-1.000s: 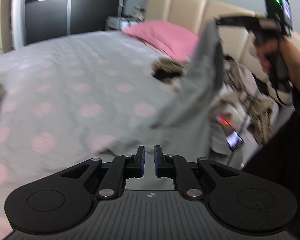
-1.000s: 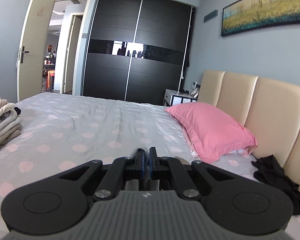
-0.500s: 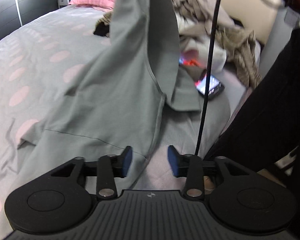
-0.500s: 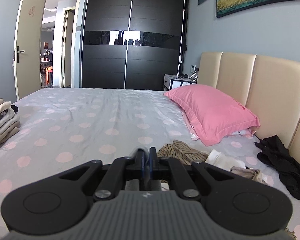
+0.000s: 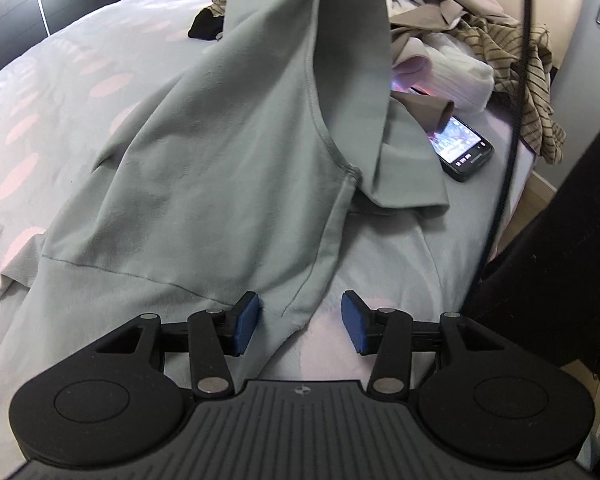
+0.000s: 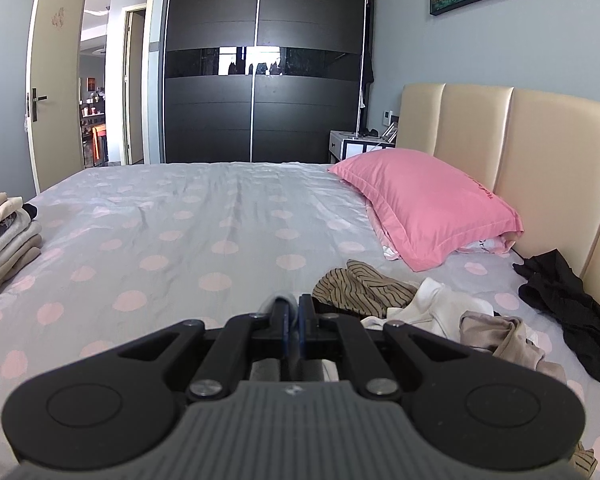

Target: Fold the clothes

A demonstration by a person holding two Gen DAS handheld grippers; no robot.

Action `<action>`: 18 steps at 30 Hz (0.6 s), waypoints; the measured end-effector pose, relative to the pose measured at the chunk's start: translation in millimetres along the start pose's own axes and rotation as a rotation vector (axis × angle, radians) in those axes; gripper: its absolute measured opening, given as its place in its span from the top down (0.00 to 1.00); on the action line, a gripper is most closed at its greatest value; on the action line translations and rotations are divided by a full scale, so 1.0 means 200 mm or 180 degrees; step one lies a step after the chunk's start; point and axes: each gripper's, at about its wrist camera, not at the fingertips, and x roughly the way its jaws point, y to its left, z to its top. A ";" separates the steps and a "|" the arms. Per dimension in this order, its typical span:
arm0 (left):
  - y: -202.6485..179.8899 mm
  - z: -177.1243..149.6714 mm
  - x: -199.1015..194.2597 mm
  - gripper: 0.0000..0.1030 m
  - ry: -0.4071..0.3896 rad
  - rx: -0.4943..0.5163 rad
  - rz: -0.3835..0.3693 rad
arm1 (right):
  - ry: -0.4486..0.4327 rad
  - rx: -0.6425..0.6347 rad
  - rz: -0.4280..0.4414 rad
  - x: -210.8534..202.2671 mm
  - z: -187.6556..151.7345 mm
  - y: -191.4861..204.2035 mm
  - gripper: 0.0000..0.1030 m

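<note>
- Left gripper (image 5: 300,322), jaws wide apart, straddles the hem corner of a grey-green cotton T-shirt (image 5: 228,152) on the polka-dot bed (image 5: 60,92).
- Right gripper (image 6: 293,322), clamped on the T-shirt's fabric.

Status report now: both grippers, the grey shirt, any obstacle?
Left gripper open at grey shirt hem. Right gripper shut on shirt fabric. Phone beside sleeve.

Shirt (image 5: 228,168) at bed (image 6: 220,216) near edge; phone (image 5: 462,150) right; pillow (image 6: 424,208) against headboard (image 6: 540,160); folded stack (image 6: 4,240) left edge.
</note>
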 end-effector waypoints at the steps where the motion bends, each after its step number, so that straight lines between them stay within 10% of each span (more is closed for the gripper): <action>1: 0.01 0.00 0.01 0.62 0.0000 -0.0015 0.0002 | 0.0007 -0.0005 0.0000 0.00 0.00 0.00 0.94; 6: 0.08 0.00 -0.01 0.91 -0.0045 -0.0125 0.0072 | 0.0017 -0.0023 -0.0032 0.01 -0.01 0.00 0.94; 18: 0.63 0.01 -0.73 0.94 -0.1030 -0.1317 0.0433 | 0.0023 0.0021 -0.0269 0.01 -0.04 -0.04 0.95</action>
